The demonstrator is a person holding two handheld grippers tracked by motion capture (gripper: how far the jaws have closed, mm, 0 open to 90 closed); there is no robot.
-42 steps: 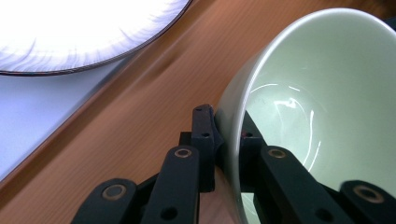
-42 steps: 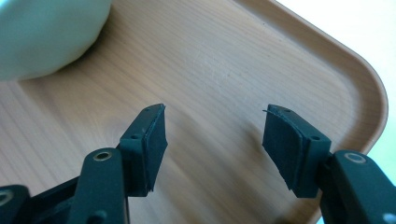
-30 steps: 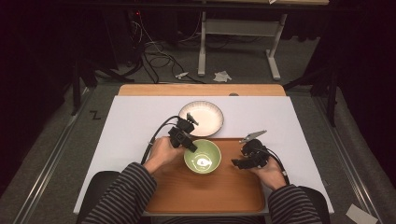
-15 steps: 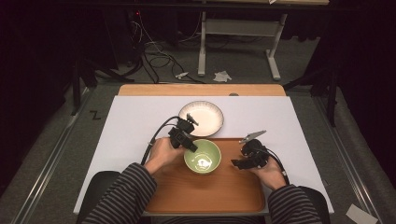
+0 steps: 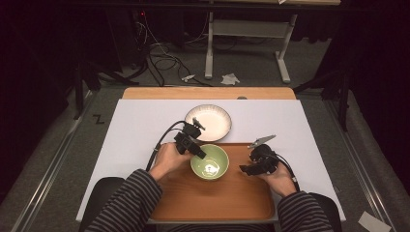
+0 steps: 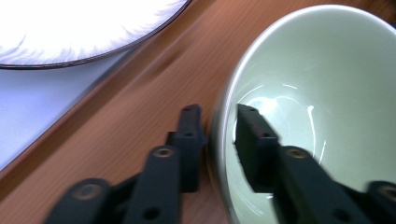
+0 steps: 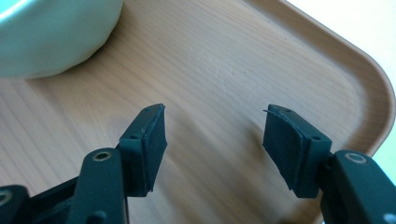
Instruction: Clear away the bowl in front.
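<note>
Left gripper [image 6: 218,123] jaws just opened, apparently off the green bowl's [image 6: 322,93] rim between them.

- White table top [image 5: 135,140], wooden strip along far edge.
- White plate [image 5: 208,122] with dark rim, directly on the white top, far centre.
- Wooden tray [image 5: 212,200] at near edge, centred, far rim just beside the plate.
- Green bowl [image 5: 209,162] upright on the tray's far half, not on the table itself.

Dark surroundings, brightly lit tabletop, overexposed white plate [image 6: 70,28], slight close-range blur.
</note>
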